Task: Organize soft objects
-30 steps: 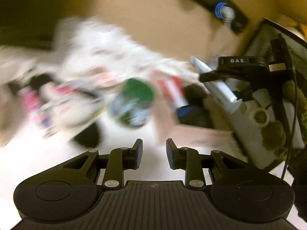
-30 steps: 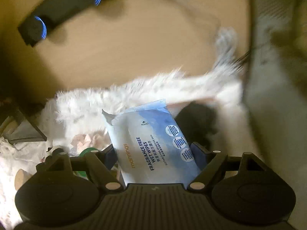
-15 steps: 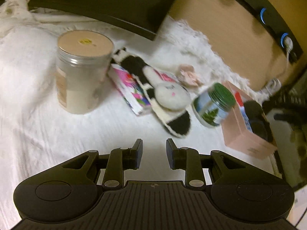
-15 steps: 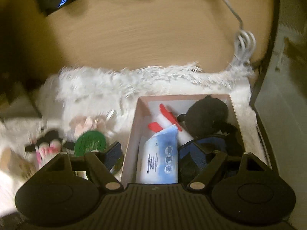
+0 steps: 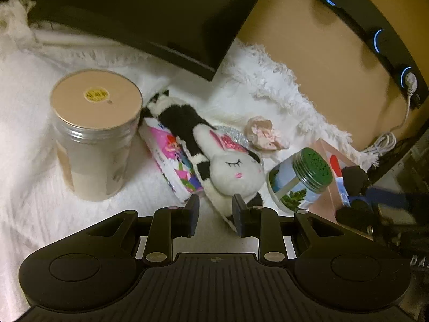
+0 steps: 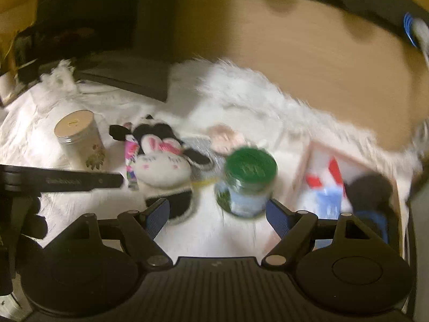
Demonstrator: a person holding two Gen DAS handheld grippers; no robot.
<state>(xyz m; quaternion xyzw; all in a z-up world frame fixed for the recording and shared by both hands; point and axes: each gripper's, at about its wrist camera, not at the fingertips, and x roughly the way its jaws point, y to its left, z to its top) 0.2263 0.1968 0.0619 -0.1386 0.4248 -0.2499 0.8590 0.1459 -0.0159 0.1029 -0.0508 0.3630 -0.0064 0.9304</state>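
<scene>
A black-and-white bunny slipper (image 5: 228, 171) lies on the white blanket (image 5: 32, 134), partly over a pink tissue pack (image 5: 171, 158). My left gripper (image 5: 215, 212) is open with a narrow gap and empty, just in front of the slipper's near end. A small pink soft thing (image 5: 264, 134) lies behind the slipper. My right gripper (image 6: 217, 218) is wide open and empty, above the blanket between the slipper (image 6: 161, 166) and the pink box (image 6: 303, 171). The box holds a blue wipes pack (image 6: 325, 198), a black plush (image 6: 371, 190) and a red-and-white item.
A tall jar with a tan lid (image 5: 93, 131) stands left of the slipper. A green-lidded jar (image 5: 300, 179) stands between the slipper and the box. A dark panel (image 5: 161, 18) and a wooden wall (image 5: 308, 61) lie behind. A power strip with blue lights (image 5: 380, 40) runs along the wall.
My right gripper has let go of the wipes pack into the pink box and swung left, open. My left gripper has swung onto the blanket and come closer to the slipper.
</scene>
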